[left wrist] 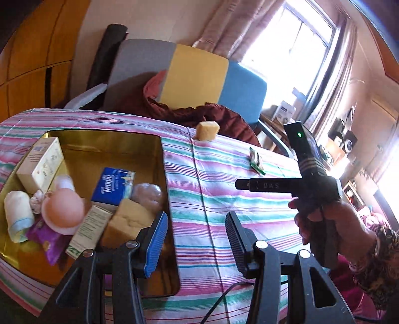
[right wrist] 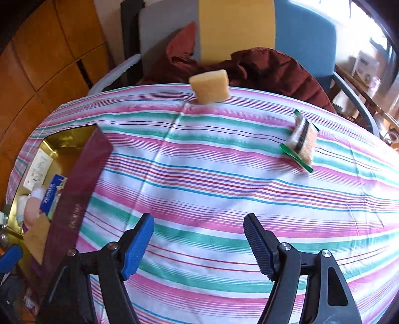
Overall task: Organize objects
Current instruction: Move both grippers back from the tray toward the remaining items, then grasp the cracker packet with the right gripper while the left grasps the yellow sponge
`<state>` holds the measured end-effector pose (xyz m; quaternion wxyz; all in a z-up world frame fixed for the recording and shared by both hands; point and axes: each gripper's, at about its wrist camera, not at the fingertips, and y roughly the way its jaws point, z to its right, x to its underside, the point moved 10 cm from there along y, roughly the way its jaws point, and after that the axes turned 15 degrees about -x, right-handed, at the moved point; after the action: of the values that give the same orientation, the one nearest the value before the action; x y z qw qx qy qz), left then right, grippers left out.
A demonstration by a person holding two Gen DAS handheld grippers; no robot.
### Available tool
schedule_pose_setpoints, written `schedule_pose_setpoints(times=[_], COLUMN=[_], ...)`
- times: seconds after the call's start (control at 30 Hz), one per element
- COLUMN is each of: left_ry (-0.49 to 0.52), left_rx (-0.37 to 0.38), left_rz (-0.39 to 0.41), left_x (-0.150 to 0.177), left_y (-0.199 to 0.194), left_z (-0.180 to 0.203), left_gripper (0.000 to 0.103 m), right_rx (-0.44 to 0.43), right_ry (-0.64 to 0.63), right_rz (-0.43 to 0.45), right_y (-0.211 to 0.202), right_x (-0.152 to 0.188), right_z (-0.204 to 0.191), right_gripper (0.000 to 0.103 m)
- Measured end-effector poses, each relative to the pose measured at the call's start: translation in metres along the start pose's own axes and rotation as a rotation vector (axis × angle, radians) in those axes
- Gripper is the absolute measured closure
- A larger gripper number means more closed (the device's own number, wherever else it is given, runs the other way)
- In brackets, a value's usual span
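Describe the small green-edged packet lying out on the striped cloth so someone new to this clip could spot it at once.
Start at the striped tablecloth and look to its far right side, away from the gold-lined box. The green-edged packet lies flat there, alone. Unlike the plain yellow sponge block at the far edge, it is a thin clear wrapper with green borders.

Setting: a lived-in room of a home, bedroom or sitting room.

- Table (right wrist: pixel 224 174) under a household cloth striped pink, green and white.
- Chair (left wrist: pixel 199 74) behind it, upholstered in grey, yellow and blue panels, with a dark red garment (left wrist: pixel 212 114) heaped on the seat.
- Wooden panelled wardrobe or doors (left wrist: pixel 32 62) along the wall at the left.
- Window (left wrist: pixel 294 57) with daylight and pinkish curtains (left wrist: pixel 224 22) drawn aside.
- Cluttered shelves (left wrist: pixel 349 149) by the window carrying small boxes and gadgets.
- Gold-lined box (left wrist: pixel 104 147) on the table, filled with toiletries and small cartons.
- Loose sponge (right wrist: pixel 209 86) near the table's far edge.
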<state>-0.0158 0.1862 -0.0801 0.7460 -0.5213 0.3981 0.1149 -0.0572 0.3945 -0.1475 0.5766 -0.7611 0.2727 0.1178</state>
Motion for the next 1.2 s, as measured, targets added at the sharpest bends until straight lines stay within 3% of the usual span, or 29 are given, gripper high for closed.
schedule_pose_setpoints(times=[0.23,0.4,0.53,0.7,0.77,0.93,1.07,1.2], left_ry=[0.07,0.104,0.13,0.137,0.13,0.116,0.139,0.155], left_rx=[0.032,0.047,0.051,0.023,0.019,0.028,0.032,0.025], left_rz=[-0.052,-0.079,-0.082,-0.101,-0.116,-0.132,-0.131,-0.144], left_x=[0.009,0.014,0.012,0.007,0.003,-0.012,-0.035,-0.065], left_y=[0.011,0.017,0.017,0.023,0.028,0.044,0.063,0.096], left_z=[0.029,0.041,0.046,0.042,0.041,0.049,0.067,0.084], left_gripper=[0.054,0.054,0.054,0.054,0.054,0.054,0.054,0.031], right_rx=[0.054,0.085,0.03,-0.026,-0.016,0.037,0.05,0.088], right_ry=[0.137,0.259,0.353,0.449,0.432,0.312,0.254,0.184], right_rz=[0.035,0.108,0.2,0.227,0.251,0.252,0.266,0.27], right_y=[-0.006,-0.014,-0.011,0.015,0.018,0.02,0.017,0.017], right_x=[0.0,-0.028,-0.064,-0.087,-0.093,-0.09,-0.08,-0.073], right_z=[0.072,0.122,0.151,0.176,0.177,0.171,0.165,0.158], right_gripper=[0.027,0.027,0.027,0.032,0.033,0.057,0.057,0.057])
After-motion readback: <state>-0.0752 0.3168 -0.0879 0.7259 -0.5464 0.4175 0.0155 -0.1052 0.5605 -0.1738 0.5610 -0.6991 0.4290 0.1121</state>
